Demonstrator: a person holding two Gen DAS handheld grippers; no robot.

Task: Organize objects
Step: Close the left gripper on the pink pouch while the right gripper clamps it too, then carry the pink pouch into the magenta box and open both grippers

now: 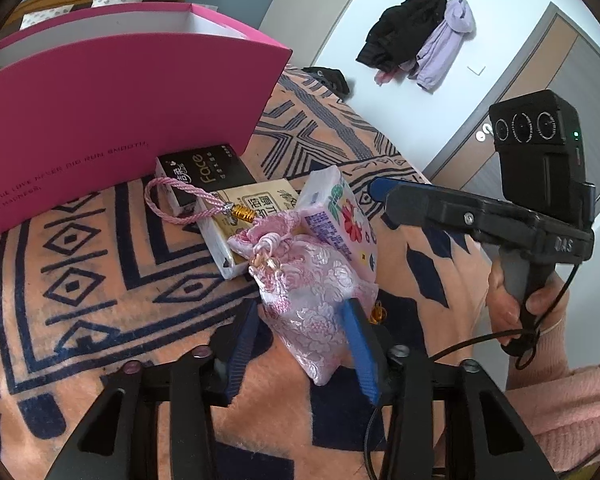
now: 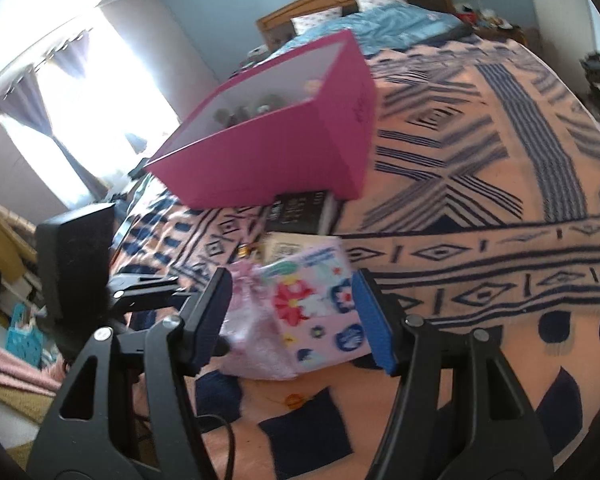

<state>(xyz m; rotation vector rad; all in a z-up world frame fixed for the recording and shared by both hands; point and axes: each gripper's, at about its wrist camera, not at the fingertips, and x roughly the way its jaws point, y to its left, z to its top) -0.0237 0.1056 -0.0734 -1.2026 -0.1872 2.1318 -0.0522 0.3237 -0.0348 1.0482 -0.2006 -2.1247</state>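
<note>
A pink brocade pouch (image 1: pixel 312 300) (image 2: pixel 248 332) lies on the blanket between the blue pads of my left gripper (image 1: pixel 302 306), which is shut on it. Its pink cord (image 1: pixel 164 200) loops over a black tissue pack (image 1: pixel 204 176) (image 2: pixel 300 214) and a yellow pack (image 1: pixel 236 216) (image 2: pixel 284 248). A flowered tissue pack (image 1: pixel 340 220) (image 2: pixel 316 308) stands tilted against the pouch, and my right gripper (image 2: pixel 292 276) (image 1: pixel 374 192) is shut on it. The open pink box (image 1: pixel 120 100) (image 2: pixel 268 152) stands just behind the packs, with several small blurred things inside.
Everything rests on a peach and navy patterned blanket (image 1: pixel 80 280) (image 2: pixel 480 160) on a bed. A person's hand (image 1: pixel 512 300) in a pink sleeve grips the right gripper's handle. Coats (image 1: pixel 420 36) hang on the far wall. A window (image 2: pixel 80 92) is at the left.
</note>
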